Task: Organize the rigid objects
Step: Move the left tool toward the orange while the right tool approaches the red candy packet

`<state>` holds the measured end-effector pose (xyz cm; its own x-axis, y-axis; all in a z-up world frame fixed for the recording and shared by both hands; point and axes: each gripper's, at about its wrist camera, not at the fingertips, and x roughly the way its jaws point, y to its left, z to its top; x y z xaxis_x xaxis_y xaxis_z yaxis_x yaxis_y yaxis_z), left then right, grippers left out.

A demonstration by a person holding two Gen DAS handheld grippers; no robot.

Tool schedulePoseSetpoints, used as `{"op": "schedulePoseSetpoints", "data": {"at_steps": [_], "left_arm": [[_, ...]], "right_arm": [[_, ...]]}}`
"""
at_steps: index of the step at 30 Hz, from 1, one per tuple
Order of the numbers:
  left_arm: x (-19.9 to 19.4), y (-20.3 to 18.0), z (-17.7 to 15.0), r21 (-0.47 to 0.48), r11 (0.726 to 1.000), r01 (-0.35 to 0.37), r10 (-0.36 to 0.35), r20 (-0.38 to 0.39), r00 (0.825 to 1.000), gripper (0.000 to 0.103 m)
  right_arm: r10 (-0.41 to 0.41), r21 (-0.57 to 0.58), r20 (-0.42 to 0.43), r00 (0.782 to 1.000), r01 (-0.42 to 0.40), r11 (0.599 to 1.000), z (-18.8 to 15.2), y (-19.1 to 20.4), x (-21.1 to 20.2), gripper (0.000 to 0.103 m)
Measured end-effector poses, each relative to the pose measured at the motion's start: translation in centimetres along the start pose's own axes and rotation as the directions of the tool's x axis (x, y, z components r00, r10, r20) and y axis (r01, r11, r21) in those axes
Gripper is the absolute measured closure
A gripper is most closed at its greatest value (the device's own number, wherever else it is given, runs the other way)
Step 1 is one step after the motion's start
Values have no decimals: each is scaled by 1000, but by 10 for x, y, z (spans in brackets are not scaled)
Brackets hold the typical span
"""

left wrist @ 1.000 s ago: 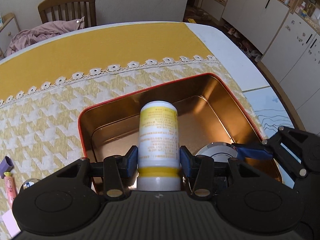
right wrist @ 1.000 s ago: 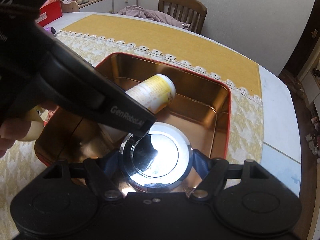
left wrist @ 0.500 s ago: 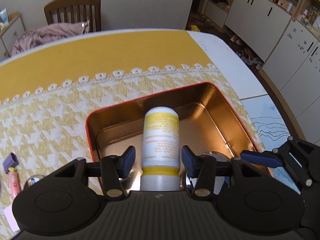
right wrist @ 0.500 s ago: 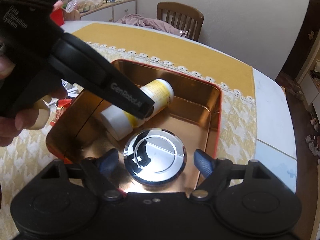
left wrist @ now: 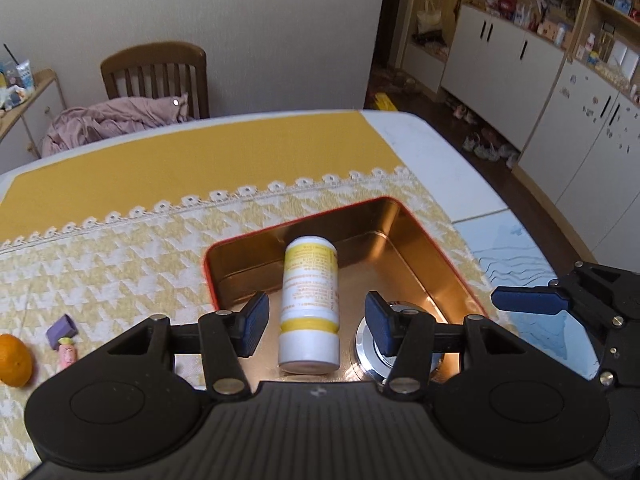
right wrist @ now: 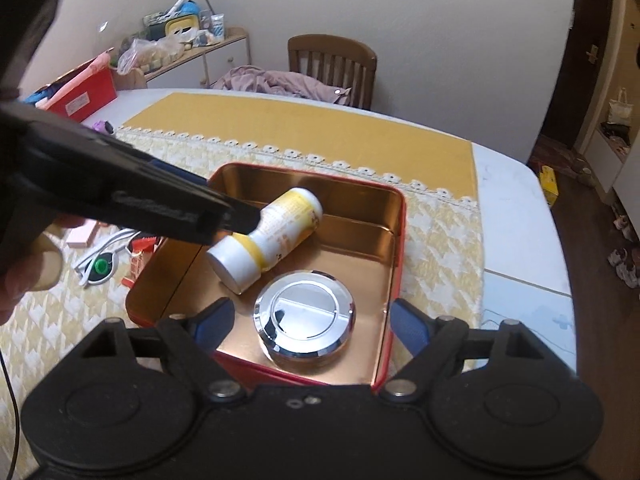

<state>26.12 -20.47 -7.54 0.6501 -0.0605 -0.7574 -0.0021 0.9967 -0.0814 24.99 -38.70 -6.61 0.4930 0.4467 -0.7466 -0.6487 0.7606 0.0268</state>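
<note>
The red tin [right wrist: 394, 240], gold inside, holds a white-and-yellow bottle [right wrist: 272, 236] lying on its side with unreadable print and, just beside it, a round chrome container [right wrist: 306, 316], while the left gripper [left wrist: 316, 322] and right gripper [right wrist: 310, 320] both hover above it spread wide, gripping nothing.

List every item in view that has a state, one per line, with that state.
Left tongs: open, holding nothing.
Right tongs: open, holding nothing.
Yellow-and-white bottle: capped, lying on its side in the tin.
Chrome round case: closed, flat on the tin floor beside the bottle.
Red tin: lidless, gold interior showing.
Orange: whole, on the tablecloth outside the tin.
</note>
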Motion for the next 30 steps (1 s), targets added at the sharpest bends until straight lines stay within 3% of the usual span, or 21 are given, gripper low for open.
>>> {"op": "schedulePoseSetpoints", "data": {"at_steps": [11, 14, 24, 30], "left_arm": [[-59, 25, -21, -61, 998, -1, 7, 90, 996, 38], [-75, 35, -29, -70, 998, -11, 19, 116, 993, 29], [-121, 87, -55, -110, 992, -66, 83, 165, 983, 22], [-140, 130, -68, -124, 989, -80, 101, 174, 980, 20]], "right_arm": [[2, 89, 45, 999, -6, 996, -1, 11, -29, 15], [5, 104, 55, 998, -11, 995, -2, 20, -37, 13], [6, 130, 101, 995, -20, 991, -2, 66, -52, 0], [14, 150, 119, 993, -32, 988, 1, 103, -51, 0]]}}
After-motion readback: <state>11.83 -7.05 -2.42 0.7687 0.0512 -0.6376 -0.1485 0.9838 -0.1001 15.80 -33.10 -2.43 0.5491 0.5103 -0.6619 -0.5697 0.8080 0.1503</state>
